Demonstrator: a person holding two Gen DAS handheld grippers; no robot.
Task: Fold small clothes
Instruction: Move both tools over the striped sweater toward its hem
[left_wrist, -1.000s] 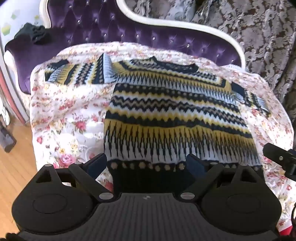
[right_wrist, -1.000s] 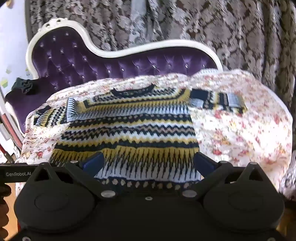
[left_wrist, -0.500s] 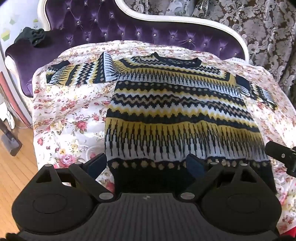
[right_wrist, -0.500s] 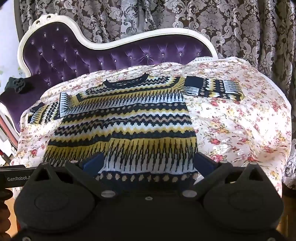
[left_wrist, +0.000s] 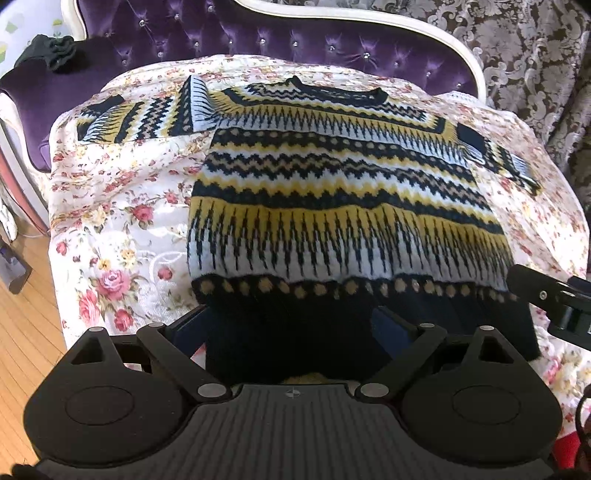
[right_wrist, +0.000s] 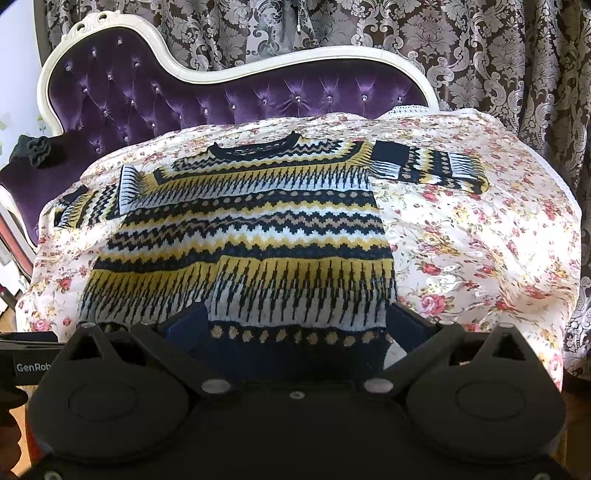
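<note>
A patterned sweater (left_wrist: 343, 192) lies flat, sleeves spread, on a floral cloth (left_wrist: 122, 221) draped before a purple sofa (right_wrist: 229, 99). The left gripper (left_wrist: 291, 332) and right gripper (right_wrist: 295, 332) hover at its dark hem, fingers (right_wrist: 184, 325) spread wide, gripping nothing.

- Sweater (left_wrist: 343, 192): banded in navy, mustard yellow, white and tan; zigzag rows, spiked stripes and a dotted row are seen above a solid dark hem.
- Sleeves: the same bands are repeated, with a navy block at one shoulder.
- Bedspread (left_wrist: 122, 206): cream, scattered with pink and red roses and yellow blooms.
- Sofa (right_wrist: 155, 96): purple tufted velvet, framed in off-white.
- Curtain (right_wrist: 498, 55): brown with silver-grey damask scrolls.
- Floor (left_wrist: 18, 332): orange-toned wood.
- Grippers: matte black bodies, dark blue pads (right_wrist: 184, 325).
</note>
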